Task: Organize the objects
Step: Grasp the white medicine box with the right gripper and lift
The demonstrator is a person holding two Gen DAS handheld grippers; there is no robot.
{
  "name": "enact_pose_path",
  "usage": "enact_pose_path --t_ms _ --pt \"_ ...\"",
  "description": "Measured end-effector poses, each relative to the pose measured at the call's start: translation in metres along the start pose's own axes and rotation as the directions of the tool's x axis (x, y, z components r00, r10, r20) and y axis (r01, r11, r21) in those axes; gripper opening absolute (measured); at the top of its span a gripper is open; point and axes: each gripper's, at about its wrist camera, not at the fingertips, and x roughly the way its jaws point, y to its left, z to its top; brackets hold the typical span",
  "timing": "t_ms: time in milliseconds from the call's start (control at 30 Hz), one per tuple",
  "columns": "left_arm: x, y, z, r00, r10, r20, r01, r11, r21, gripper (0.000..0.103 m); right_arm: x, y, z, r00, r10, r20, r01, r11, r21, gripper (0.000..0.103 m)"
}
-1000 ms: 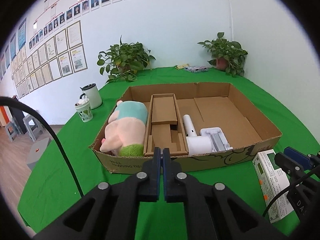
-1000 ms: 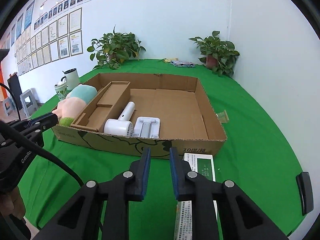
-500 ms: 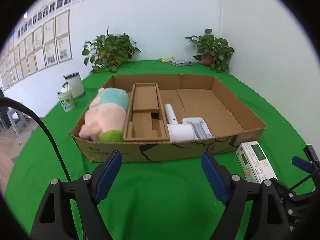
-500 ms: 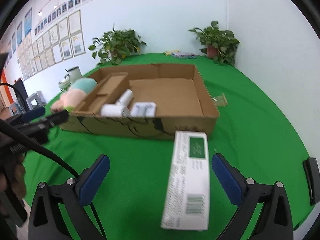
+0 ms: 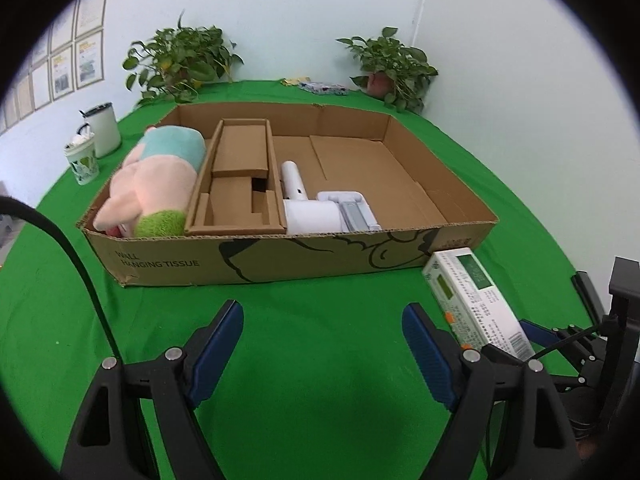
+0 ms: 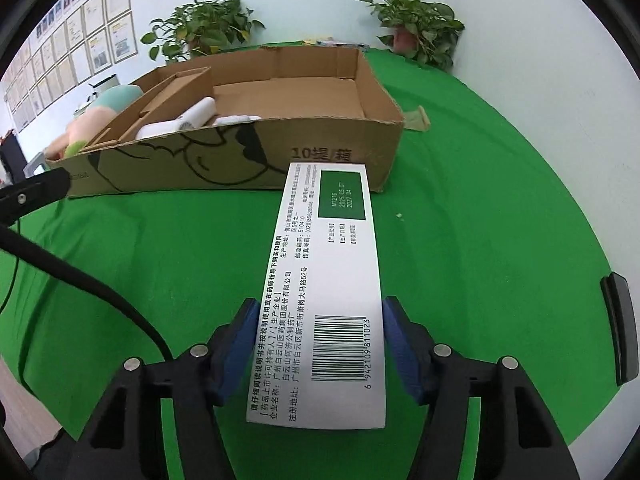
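Note:
A long white medicine box (image 6: 324,300) with a green panel and a barcode lies on the green cloth in front of the cardboard tray (image 6: 240,152). My right gripper (image 6: 320,344) straddles its near end. Its jaws are closing and the blue pads (image 6: 394,344) sit right at the box's long sides. In the left wrist view the same box (image 5: 476,300) lies to the right of my left gripper (image 5: 322,344), which hangs open over bare cloth with nothing between its fingers. The tray (image 5: 280,256) holds a plush toy (image 5: 156,184), a cardboard insert (image 5: 240,168) and a white handheld device (image 5: 312,208).
Two cups (image 5: 82,158) stand left of the tray. Potted plants (image 5: 180,60) (image 5: 394,68) line the back wall. A small packet (image 6: 416,118) lies right of the tray. The right half of the tray floor is bare cardboard. The table edge curves close on the right.
Both grippers went from shut to open. The right one dropped onto the white box and its jaws narrowed around it. The left one tilted down toward the cloth.

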Motion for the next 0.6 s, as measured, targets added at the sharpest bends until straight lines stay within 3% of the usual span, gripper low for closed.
enact_pose_path --t_ms 167,200,233,267,300,400,500,600 --pt "0.005 0.009 0.001 0.986 -0.164 -0.038 0.161 0.983 -0.086 0.080 -0.022 0.024 0.000 0.992 0.119 0.036 -0.118 0.992 -0.035 0.062" --pt "0.007 0.010 0.000 0.979 -0.200 -0.038 0.195 0.975 -0.108 0.080 -0.023 0.029 -0.002 0.986 0.166 0.033 -0.164 0.985 -0.051 0.072" --pt "0.010 0.010 0.000 0.973 -0.227 -0.044 0.221 0.968 -0.122 0.080 -0.022 0.035 -0.004 0.979 0.203 0.020 -0.201 0.977 -0.075 0.095" --pt "0.015 0.009 -0.001 0.960 -0.274 -0.062 0.263 0.954 -0.145 0.080 -0.021 0.040 -0.007 0.979 0.203 0.014 -0.200 0.975 -0.097 0.103" --pt "0.019 0.008 -0.002 0.948 -0.310 -0.077 0.295 0.942 -0.160 0.080 -0.021 0.046 -0.011 0.981 0.194 0.010 -0.191 0.973 -0.127 0.102" --pt "0.037 0.001 -0.007 0.888 -0.439 -0.141 0.404 0.888 -0.220 0.080 -0.020 0.053 -0.018 0.981 0.195 -0.011 -0.194 0.969 -0.151 0.102" --pt "0.056 -0.010 -0.013 0.827 -0.528 -0.192 0.474 0.839 -0.266 0.080 -0.027 0.054 -0.025 0.989 0.150 0.004 -0.147 0.976 -0.163 0.102" --pt "0.070 -0.026 -0.019 0.750 -0.619 -0.234 0.556 0.781 -0.285 0.080 -0.036 0.049 -0.031 0.989 0.145 0.019 -0.140 0.978 -0.153 0.100"
